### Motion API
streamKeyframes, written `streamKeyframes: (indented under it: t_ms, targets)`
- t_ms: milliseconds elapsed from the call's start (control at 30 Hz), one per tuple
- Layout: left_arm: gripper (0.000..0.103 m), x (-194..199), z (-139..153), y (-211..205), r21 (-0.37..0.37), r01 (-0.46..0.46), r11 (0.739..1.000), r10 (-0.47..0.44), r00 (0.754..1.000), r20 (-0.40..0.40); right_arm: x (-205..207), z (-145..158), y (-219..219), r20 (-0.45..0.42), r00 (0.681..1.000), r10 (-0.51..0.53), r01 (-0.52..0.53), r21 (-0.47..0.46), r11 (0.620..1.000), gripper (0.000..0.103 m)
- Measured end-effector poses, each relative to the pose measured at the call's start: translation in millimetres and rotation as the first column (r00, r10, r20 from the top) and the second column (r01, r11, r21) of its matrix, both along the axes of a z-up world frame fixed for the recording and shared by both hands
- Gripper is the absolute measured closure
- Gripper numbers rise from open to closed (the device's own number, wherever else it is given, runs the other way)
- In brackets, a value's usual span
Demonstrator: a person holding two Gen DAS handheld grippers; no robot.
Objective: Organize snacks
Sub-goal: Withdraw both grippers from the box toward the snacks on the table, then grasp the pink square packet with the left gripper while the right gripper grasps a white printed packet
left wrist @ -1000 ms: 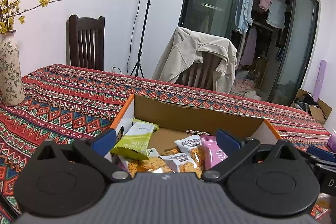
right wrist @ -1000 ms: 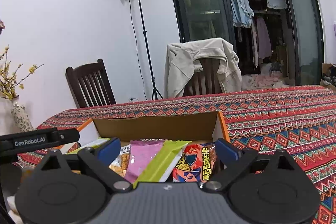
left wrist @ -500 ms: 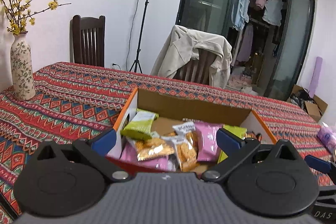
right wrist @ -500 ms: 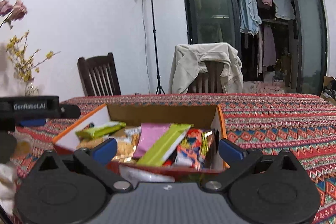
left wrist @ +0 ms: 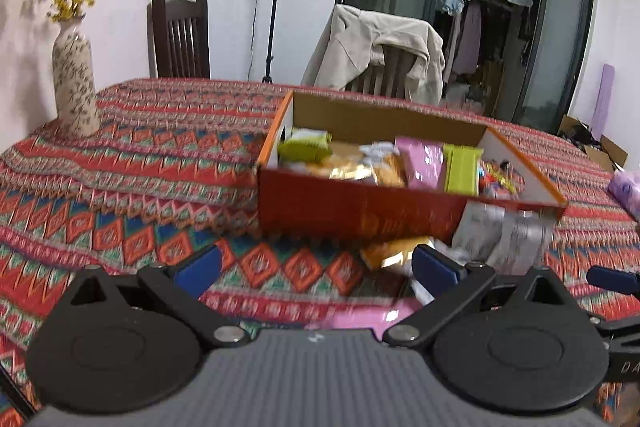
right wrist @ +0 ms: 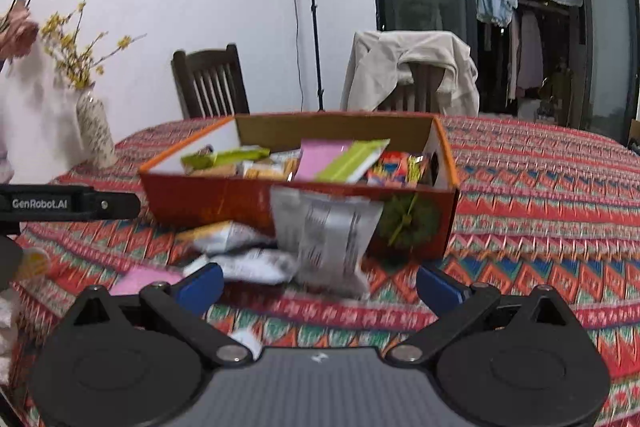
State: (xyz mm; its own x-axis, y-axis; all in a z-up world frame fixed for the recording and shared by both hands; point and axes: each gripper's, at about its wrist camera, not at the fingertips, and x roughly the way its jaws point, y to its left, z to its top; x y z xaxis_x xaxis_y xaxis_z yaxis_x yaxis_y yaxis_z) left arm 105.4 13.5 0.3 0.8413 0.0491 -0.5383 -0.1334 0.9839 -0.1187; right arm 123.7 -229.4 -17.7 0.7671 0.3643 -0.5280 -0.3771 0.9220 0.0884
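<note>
**Snacks sitting in and in front of the red box**

Snacks are lying partly inside the red cardboard box (left wrist: 360,211) and partly on the patterned tablecloth (left wrist: 140,195) just in front of it.

Going left to right in the left wrist view, a speckled vase (left wrist: 75,83) holding yellow-flowered twigs is standing at the far left of the table, with a dark wooden chair (left wrist: 179,37) behind it. The left gripper (left wrist: 316,265) is hanging above the cloth with its jaws spread wide and nothing between them. Inside the box, a green packet (left wrist: 304,147) is lying at the left end, orange-and-white packets (left wrist: 372,165) are sitting in the middle, then a pink packet (left wrist: 422,163), a lime-green bar (left wrist: 462,171) and red-and-yellow wrappers at the right end. A beige jacket (left wrist: 380,47) is draping over a second chair beyond the box.

In the right wrist view, the right gripper (right wrist: 320,285) is likewise hovering with its jaws released and empty. Loose on the cloth, a pink packet (right wrist: 140,277) is lying at the left, then a yellow-and-white packet (right wrist: 224,237), a crumpled white packet (right wrist: 256,265), and a silver printed packet (right wrist: 328,239) leaning against the front wall of the box. These loose packets are blurred, so their labels cannot be read.
</note>
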Motion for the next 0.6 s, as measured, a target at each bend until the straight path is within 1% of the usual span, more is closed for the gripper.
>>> streamKeyframes:
  t_ms: [300, 600]
  targets:
    - [0.0, -25, -12, 5, -0.016, 0.013, 1.0, -0.014, 0.999, -0.037, -27, -13, 14, -0.052, 0.998, 0.047, -0.048, -0.026, 0.999, 0.0]
    - [0.0, -41, -18, 7, -0.025, 0.022, 0.999, -0.023, 0.998, -0.052, -38, -26, 40, -0.102, 0.99, 0.101, -0.106, -0.051, 0.993, 0.0]
